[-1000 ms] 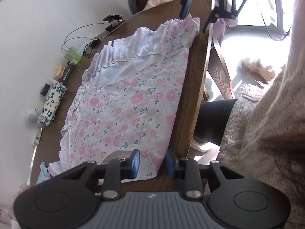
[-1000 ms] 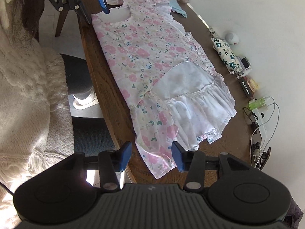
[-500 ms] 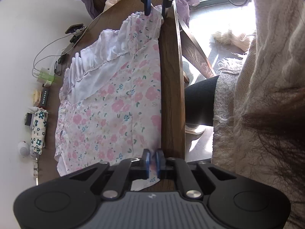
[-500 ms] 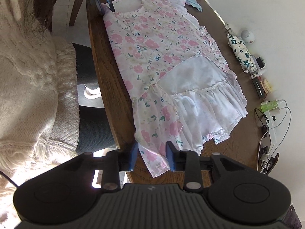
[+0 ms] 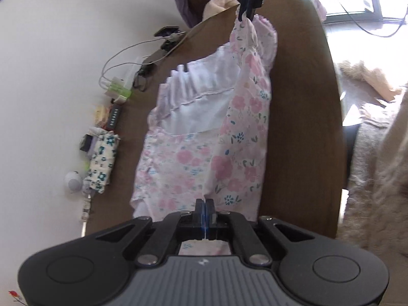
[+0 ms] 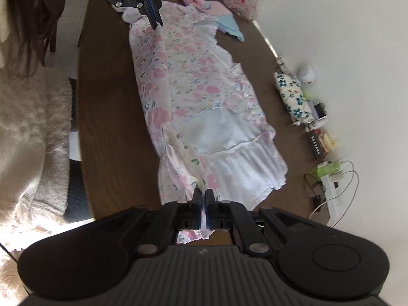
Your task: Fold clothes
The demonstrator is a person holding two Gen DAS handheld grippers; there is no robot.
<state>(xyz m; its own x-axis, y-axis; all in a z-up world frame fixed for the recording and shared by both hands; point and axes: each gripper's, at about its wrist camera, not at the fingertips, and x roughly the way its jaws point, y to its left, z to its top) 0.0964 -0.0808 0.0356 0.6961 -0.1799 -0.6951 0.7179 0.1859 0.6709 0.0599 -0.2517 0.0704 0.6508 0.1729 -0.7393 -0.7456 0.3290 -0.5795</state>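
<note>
One floral dress (image 6: pixel 193 97) lies lengthwise on the wooden table (image 6: pixel 109 117), and the first fold looks only just started. The left gripper (image 5: pixel 205 210), at 6 o'clock in its own view, is clamped on the dress's edge at the bodice end. The right gripper (image 6: pixel 203 201), at 6 o'clock in its view, pinches the same long edge near the white ruffled hem. That near edge stands lifted in a ridge between them, while the far half lies flat. By my reading, carrying it across, then folding the length, is left. Counted: one dress in hand, two grippers, a few other garments (image 6: pixel 224 23) at 12 o'clock, one floral pouch (image 6: pixel 293 97) and one white power strip (image 6: pixel 331 191) at 3 o'clock.
</note>
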